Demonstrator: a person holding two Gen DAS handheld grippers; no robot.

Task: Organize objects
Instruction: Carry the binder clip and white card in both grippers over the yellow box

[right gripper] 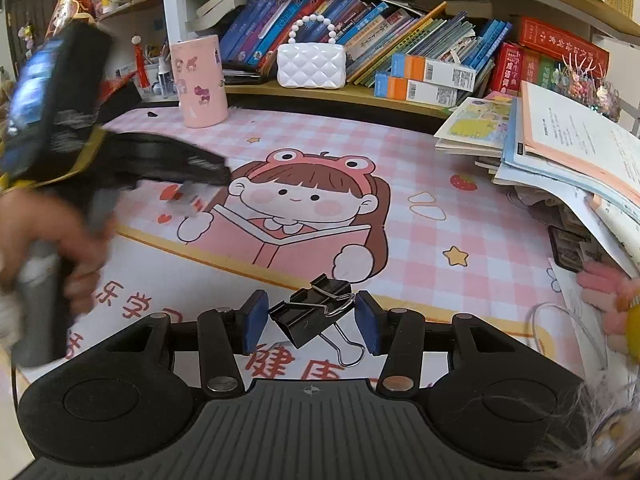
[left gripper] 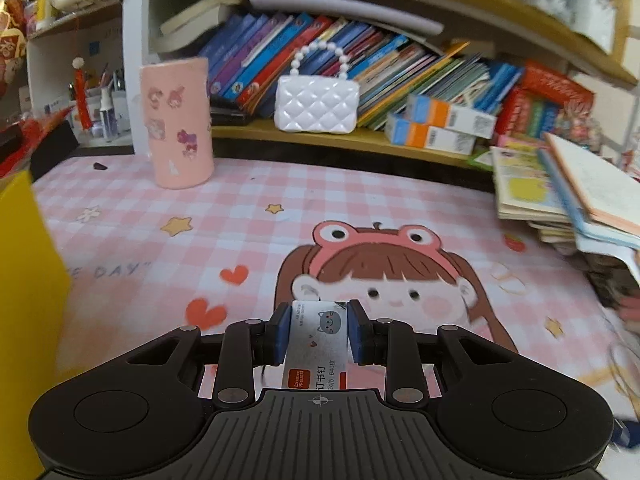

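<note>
My left gripper (left gripper: pixel 318 328) is shut on a small white staple box (left gripper: pixel 316 340) with a grey cat face and a red label, held above the pink checked desk mat (left gripper: pixel 240 240). In the right wrist view that gripper (right gripper: pixel 188 184) shows blurred at the left, held by a hand. My right gripper (right gripper: pixel 312 320) is open, its blue pads on either side of a black binder clip (right gripper: pixel 312 314) that lies on the mat, with gaps on both sides.
A pink cylindrical holder (left gripper: pixel 178 124) stands at the mat's back left. A white quilted purse (left gripper: pixel 316 106) sits on the low shelf among books. A stack of books (left gripper: pixel 568 196) lies at the right. A yellow box (left gripper: pixel 24 300) stands at the left.
</note>
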